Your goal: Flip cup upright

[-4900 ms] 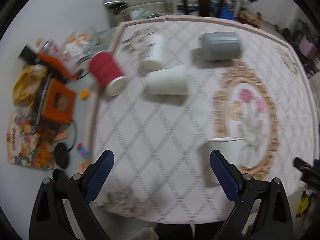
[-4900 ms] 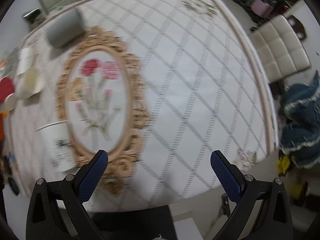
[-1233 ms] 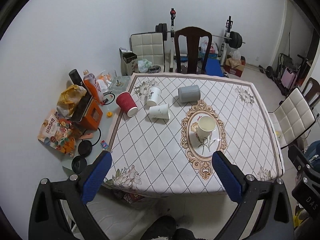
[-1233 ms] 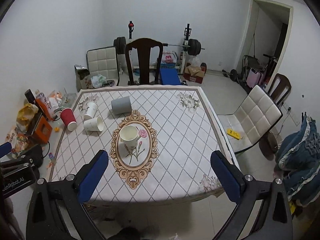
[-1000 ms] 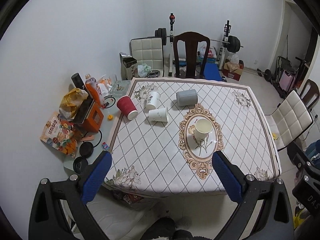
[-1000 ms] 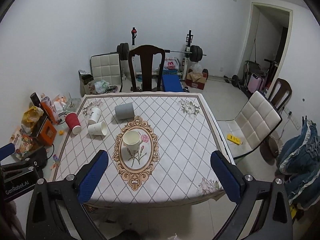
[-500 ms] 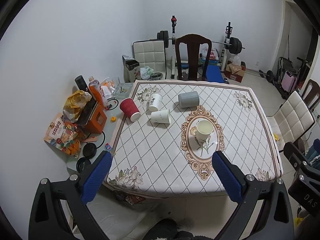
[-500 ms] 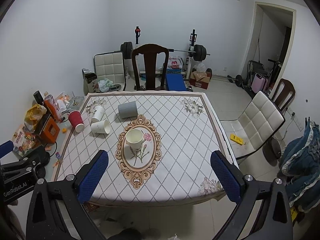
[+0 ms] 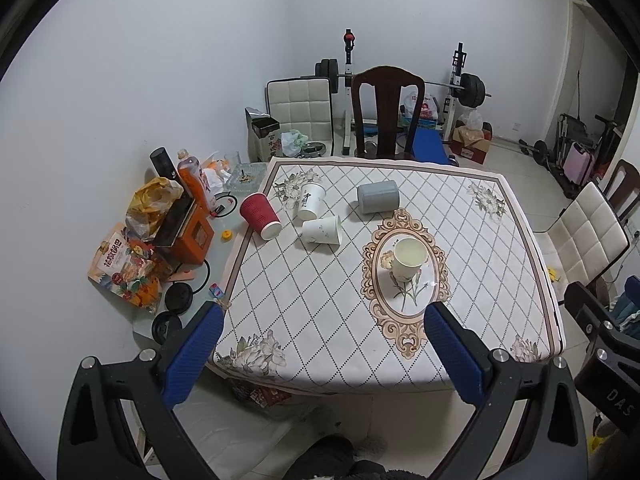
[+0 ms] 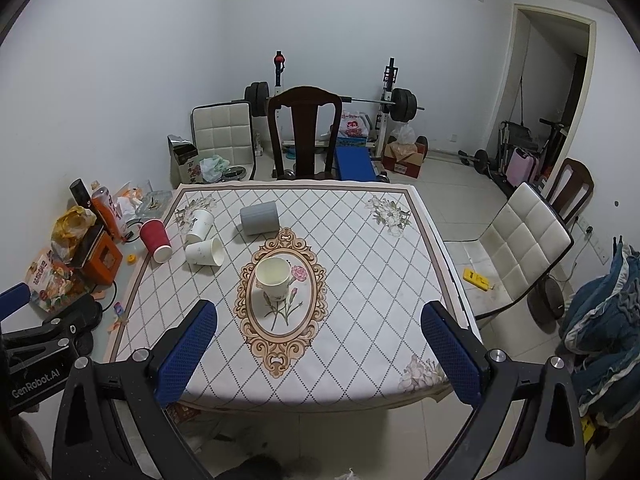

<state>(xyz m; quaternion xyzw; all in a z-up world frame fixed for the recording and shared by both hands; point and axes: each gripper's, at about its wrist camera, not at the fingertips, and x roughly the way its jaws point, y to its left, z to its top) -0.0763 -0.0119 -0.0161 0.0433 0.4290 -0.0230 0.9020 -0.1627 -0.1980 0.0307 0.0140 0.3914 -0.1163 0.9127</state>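
On the table [image 10: 360, 264], an upright cup [image 10: 273, 278] stands near the middle. Toward the far left corner, four cups lie on their sides: one [image 10: 156, 241] at the left edge, two [image 10: 199, 220] [image 10: 205, 252] just right of it, one behind the other, and another [image 10: 260, 218] further right. A chair [image 10: 303, 136] stands behind the far edge.

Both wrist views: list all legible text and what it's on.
"GenRobot.AI": on the left gripper body, seen from the right wrist.
"DAS": on the right gripper body, cut off by the frame edge.
Snack bag, box by the wall, two lying white cups: print too small to read.
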